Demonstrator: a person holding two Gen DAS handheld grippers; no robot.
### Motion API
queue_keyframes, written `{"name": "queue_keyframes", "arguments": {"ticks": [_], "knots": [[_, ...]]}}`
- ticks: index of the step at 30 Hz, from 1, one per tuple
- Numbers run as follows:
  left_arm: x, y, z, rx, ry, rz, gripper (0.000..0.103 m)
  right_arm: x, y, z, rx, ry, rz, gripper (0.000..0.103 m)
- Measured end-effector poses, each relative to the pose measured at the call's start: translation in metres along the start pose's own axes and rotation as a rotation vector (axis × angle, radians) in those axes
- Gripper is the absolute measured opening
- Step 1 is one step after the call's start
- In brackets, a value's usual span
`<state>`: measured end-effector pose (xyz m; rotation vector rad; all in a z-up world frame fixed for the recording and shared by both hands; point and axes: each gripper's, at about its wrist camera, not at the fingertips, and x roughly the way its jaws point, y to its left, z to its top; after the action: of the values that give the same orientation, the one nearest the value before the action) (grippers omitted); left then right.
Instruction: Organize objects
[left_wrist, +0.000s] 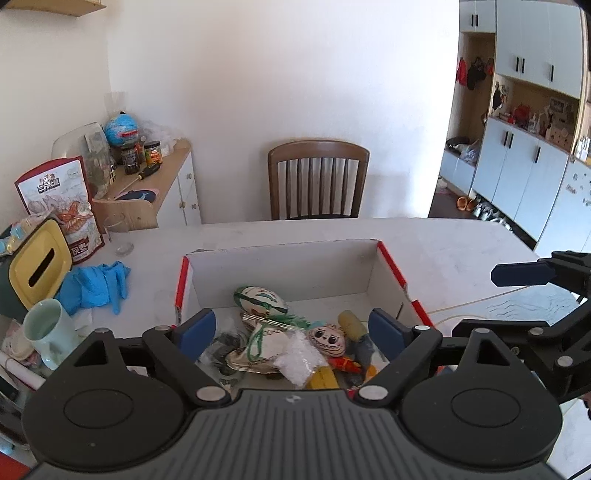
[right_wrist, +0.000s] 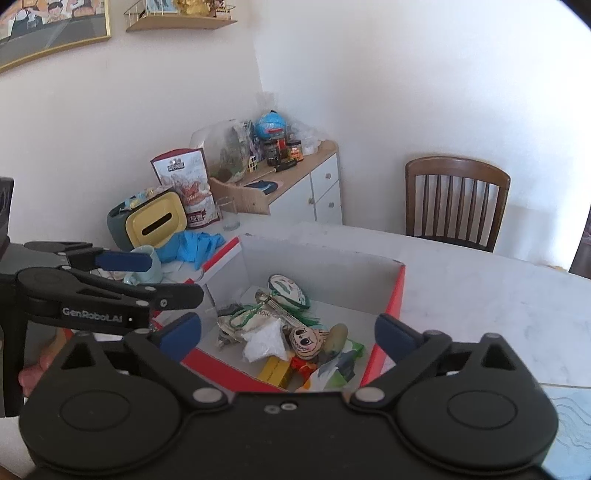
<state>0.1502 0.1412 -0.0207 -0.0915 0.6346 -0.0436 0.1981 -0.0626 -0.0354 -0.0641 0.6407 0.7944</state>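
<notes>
An open white cardboard box (left_wrist: 280, 269) with red edges sits on the pale table. It holds a jumble: a painted oval mask (left_wrist: 260, 299), a cartoon doll face (left_wrist: 328, 339), a crumpled white bag (left_wrist: 299, 358), a small yellow box (left_wrist: 323, 380) and a tan potato-shaped thing (left_wrist: 352, 325). My left gripper (left_wrist: 291, 332) hovers over the box's near side, open, with nothing between its blue pads. My right gripper (right_wrist: 288, 336) hovers open over the same box (right_wrist: 321, 266) from the right, also holding nothing. Each gripper shows at the edge of the other's view.
Left of the box lie blue gloves (left_wrist: 98, 284), a yellow-lidded tissue holder (left_wrist: 40, 266), a mint mug (left_wrist: 48, 332), a drinking glass (left_wrist: 118, 232) and a snack bag (left_wrist: 62, 206). A wooden chair (left_wrist: 317, 177) stands behind the table. A thin cable (left_wrist: 480, 299) crosses the right side.
</notes>
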Motion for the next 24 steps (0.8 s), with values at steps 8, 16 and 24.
{"name": "queue_keyframes", "arguments": {"ticks": [8,16,24], "knots": [[-0.01,-0.015,-0.011,0.038,-0.02,0.001,0.102,-0.008,-0.001,-0.009,0.009,-0.014,-0.019,0.102],[-0.013,-0.018,-0.019,0.026,-0.026,0.009,0.103,-0.017,0.0,-0.016,0.0,-0.032,-0.031,0.102],[-0.019,-0.023,-0.022,0.038,-0.05,0.024,0.103,-0.022,-0.002,-0.021,0.013,-0.036,-0.036,0.102]]}}
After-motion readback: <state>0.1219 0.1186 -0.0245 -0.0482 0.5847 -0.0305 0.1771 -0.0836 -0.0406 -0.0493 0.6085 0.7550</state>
